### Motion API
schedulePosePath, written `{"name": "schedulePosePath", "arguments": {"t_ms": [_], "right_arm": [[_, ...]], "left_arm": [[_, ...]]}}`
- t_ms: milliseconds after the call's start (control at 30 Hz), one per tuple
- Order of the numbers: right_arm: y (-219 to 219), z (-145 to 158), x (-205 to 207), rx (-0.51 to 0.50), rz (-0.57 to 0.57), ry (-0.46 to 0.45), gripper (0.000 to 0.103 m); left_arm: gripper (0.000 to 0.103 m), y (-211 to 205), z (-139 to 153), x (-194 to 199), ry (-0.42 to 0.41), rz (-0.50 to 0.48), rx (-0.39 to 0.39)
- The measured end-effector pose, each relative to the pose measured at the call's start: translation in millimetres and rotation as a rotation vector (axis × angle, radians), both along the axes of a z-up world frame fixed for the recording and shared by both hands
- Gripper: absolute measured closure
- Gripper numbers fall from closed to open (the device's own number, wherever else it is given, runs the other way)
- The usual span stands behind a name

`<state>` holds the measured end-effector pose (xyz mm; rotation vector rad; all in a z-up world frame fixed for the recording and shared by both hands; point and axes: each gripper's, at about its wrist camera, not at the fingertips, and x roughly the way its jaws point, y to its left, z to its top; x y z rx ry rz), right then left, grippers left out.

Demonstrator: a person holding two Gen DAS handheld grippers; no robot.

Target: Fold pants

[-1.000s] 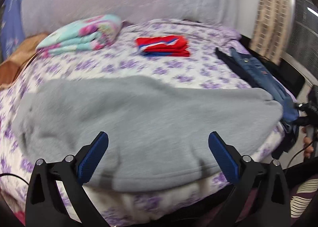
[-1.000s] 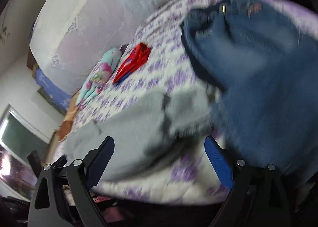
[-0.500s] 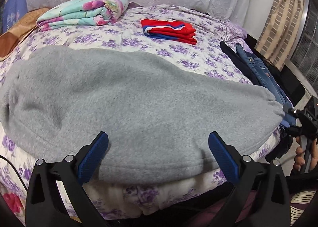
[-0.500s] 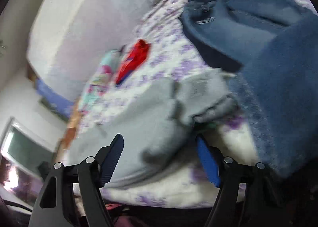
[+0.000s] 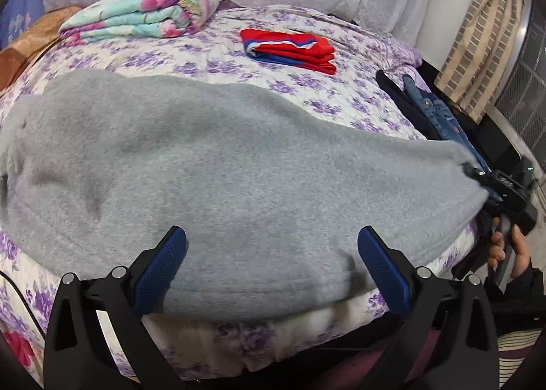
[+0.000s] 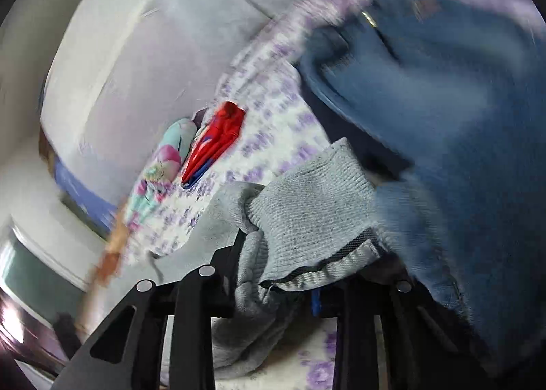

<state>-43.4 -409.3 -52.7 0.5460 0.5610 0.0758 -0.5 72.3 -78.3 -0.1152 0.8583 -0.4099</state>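
Grey fleece pants (image 5: 221, 168) lie spread across the bed, reaching to its near edge. My left gripper (image 5: 273, 267) is open and empty, its blue pads (image 5: 160, 267) just above the pants' near hem. My right gripper (image 6: 283, 274) is shut on the ribbed grey cuff of the pants (image 6: 307, 216) at the bed's right end; its pads are hidden by cloth. In the left wrist view the right gripper (image 5: 484, 181) shows at the pants' right tip, held by a hand.
A folded red and blue garment (image 5: 290, 48) and a folded floral blanket (image 5: 143, 14) lie at the back of the purple-flowered bed (image 5: 307, 96). Blue jeans (image 5: 440, 116) hang over the bed's right edge, close to the right gripper (image 6: 443, 99).
My right gripper moved in and shut on the grey cuff; it was open before. My left gripper came closer to the pants' near hem and stays open.
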Motion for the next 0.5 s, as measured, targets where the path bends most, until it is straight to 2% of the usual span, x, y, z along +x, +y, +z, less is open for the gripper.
{"name": "schedulePosePath", "arguments": {"t_ms": [33, 100, 167, 267, 300, 333, 367, 400, 433, 500], "right_arm": [[24, 24, 1, -0.123, 0.031, -0.041, 0.074], [65, 49, 3, -0.297, 0.083, -0.067, 0.074], [137, 68, 16, -0.504, 0.192, -0.094, 0.074], [223, 59, 33, -0.703, 0.333, -0.102, 0.074], [259, 41, 40, -0.772, 0.405, -0.078, 0.071], [284, 27, 47, -0.82, 0.463, -0.043, 0.06], [305, 8, 50, -0.856, 0.533, -0.006, 0.039], [322, -16, 52, -0.865, 0.617, 0.038, 0.03], [328, -23, 49, -0.87, 0.644, 0.042, 0.022], [326, -16, 34, -0.858, 0.662, -0.025, 0.021]], "left_arm": [[0.005, 1, -1, 2, 0.003, 0.003, -0.003], [0.005, 2, -1, 2, -0.002, 0.0, -0.001], [0.005, 2, -1, 2, -0.006, -0.004, -0.003], [0.005, 8, 1, -1, -0.015, 0.011, -0.014], [0.005, 13, 3, -4, -0.021, 0.023, -0.022], [0.005, 17, 4, -6, -0.025, 0.036, -0.027], [0.005, 21, 5, -8, -0.029, 0.048, -0.032], [0.005, 26, 5, -10, -0.031, 0.063, -0.037], [0.005, 32, 6, -12, -0.032, 0.079, -0.042], [0.005, 45, 6, -18, -0.037, 0.102, -0.054]]}}
